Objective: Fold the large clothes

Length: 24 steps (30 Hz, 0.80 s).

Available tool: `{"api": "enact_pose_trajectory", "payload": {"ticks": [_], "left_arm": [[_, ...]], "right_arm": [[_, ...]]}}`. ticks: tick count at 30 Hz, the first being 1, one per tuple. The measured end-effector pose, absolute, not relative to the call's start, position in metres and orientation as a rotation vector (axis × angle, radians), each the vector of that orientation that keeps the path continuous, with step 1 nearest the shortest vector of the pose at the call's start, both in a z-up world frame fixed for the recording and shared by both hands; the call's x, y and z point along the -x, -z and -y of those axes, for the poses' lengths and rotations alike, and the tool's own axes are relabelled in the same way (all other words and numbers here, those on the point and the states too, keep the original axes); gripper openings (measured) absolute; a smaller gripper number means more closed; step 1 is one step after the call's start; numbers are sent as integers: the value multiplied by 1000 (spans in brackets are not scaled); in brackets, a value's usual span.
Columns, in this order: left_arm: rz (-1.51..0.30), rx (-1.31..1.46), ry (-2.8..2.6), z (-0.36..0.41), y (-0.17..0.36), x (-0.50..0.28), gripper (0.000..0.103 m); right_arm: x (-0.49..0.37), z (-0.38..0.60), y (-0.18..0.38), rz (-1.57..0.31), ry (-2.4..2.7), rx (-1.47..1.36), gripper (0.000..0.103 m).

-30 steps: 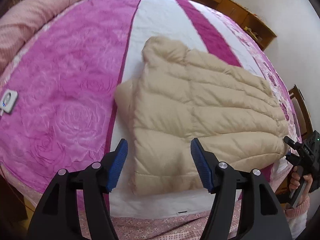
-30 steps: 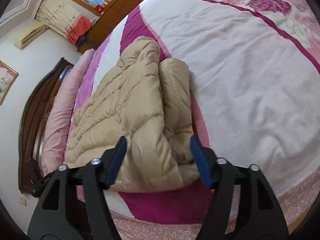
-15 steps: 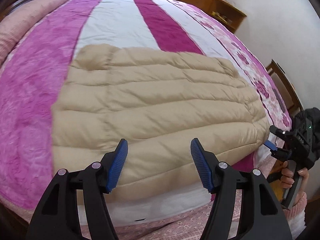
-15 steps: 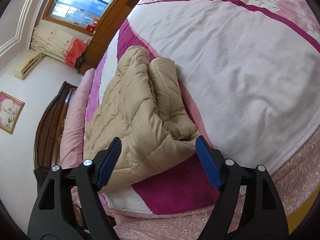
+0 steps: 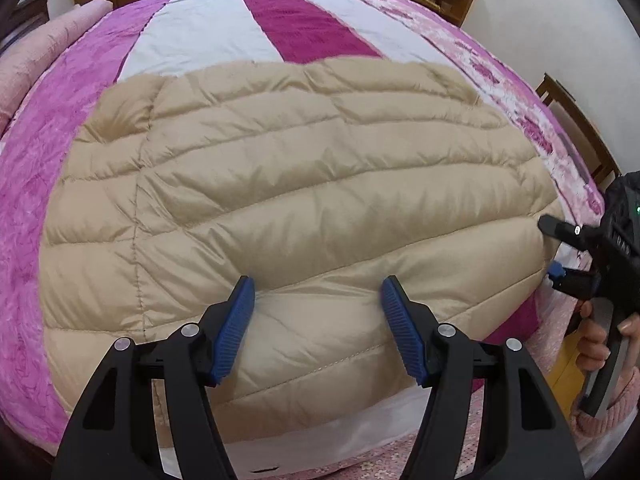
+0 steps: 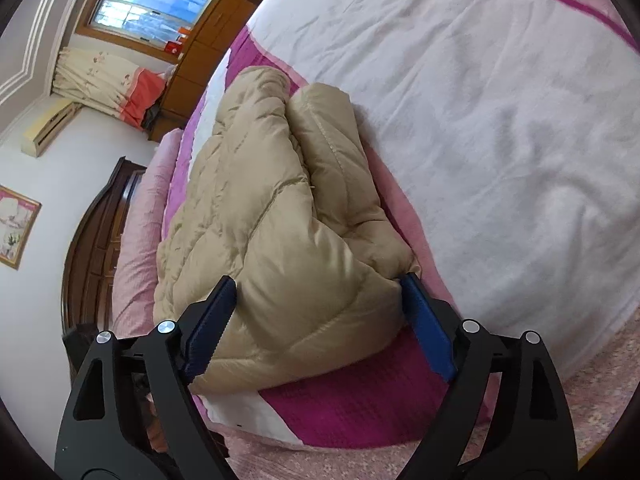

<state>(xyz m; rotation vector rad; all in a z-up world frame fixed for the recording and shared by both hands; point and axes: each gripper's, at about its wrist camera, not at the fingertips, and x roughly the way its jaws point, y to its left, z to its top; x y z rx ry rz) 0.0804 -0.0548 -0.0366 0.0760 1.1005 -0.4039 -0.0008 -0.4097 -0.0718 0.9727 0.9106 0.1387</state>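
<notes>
A beige quilted puffer jacket (image 5: 288,200) lies folded on the bed, near its front edge. My left gripper (image 5: 318,320) is open, low over the jacket's near hem, its blue pads on either side of a quilted panel. My right gripper (image 6: 316,324) is open, its jaws straddling the jacket's (image 6: 280,216) thick end corner without squeezing it. The right gripper also shows in the left wrist view (image 5: 556,248) at the jacket's right end, held by a hand.
The bed cover (image 5: 304,24) has magenta, white and pink stripes. A pink bolster (image 5: 36,60) lies at the far left. A wooden chair (image 5: 576,128) stands at the right. The dark wooden headboard (image 6: 100,248) and a wooden cabinet (image 6: 208,60) stand beyond the bed.
Both grippers have moved in close to the jacket. The left one swung right and down over the hem. The right one's jaws now straddle the jacket's end corner.
</notes>
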Motion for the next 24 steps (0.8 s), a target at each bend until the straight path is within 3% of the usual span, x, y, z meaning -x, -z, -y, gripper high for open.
{"api": "enact_pose_trajectory", "payload": {"ticks": [2,4,7,14,24], "left_arm": [[-1108,-101,398,56,42,-80,64],[-1111,-129,390,59,46,-79,64],[-1123,-143,387,61,51,-81,64],[-1128,-156,391,60,60,-85,63],[-1093,-141,400,51,53,-75,60]], "right_arm": [[0,410,74,-895,-143,-993,72],[1,409,71,-887,-147,-986,47],[5,405,56,-841,-202,-966,29],[6,367,-3,-733,-387,-840,21],[-14,282,-60,-745,-540,-539,18]]}}
